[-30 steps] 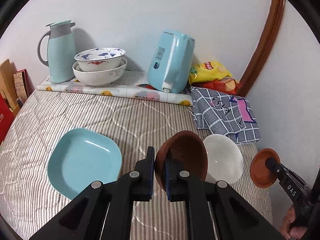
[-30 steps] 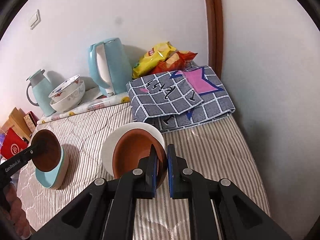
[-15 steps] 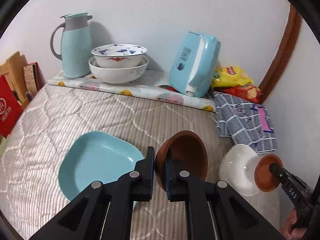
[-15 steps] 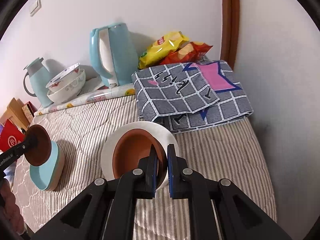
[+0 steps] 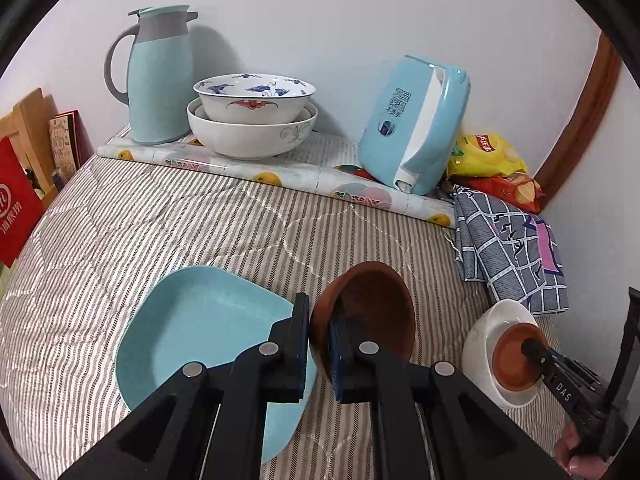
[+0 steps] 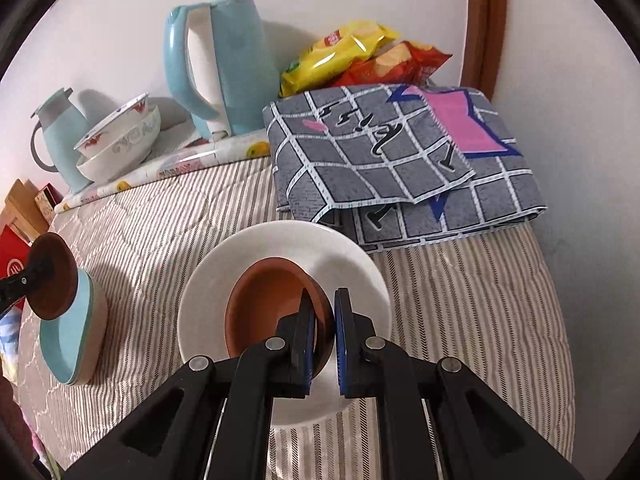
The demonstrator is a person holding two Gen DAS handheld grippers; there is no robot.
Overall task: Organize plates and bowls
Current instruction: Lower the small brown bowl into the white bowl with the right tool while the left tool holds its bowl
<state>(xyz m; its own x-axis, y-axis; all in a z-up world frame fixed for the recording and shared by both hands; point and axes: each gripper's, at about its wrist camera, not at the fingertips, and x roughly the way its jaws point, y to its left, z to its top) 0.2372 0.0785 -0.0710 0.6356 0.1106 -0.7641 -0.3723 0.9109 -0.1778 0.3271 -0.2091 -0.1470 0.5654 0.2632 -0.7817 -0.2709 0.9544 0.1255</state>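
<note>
My left gripper (image 5: 319,334) is shut on the rim of a dark brown bowl (image 5: 370,312), held tilted just right of a light blue square plate (image 5: 196,328) on the striped bedding. My right gripper (image 6: 324,322) is shut on the rim of a smaller brown bowl (image 6: 268,308), which hangs over or inside a white plate (image 6: 280,248); whether it rests there I cannot tell. The left wrist view also shows that small brown bowl (image 5: 514,362) in the white plate (image 5: 486,334) at lower right. From the right wrist, the dark bowl (image 6: 52,280) hovers over the blue plate (image 6: 70,344).
Two stacked white patterned bowls (image 5: 252,120), a teal jug (image 5: 158,76) and a blue kettle (image 5: 414,124) stand along the back wall on a fruit-print mat. A grey checked cloth (image 6: 400,160) and snack bags (image 6: 356,56) fill the right corner. Red boxes (image 5: 16,208) border the left.
Both grippers moved forward and down with their bowls. The small brown bowl came from the white plate's right side to over it; the dark bowl stays beside the blue plate.
</note>
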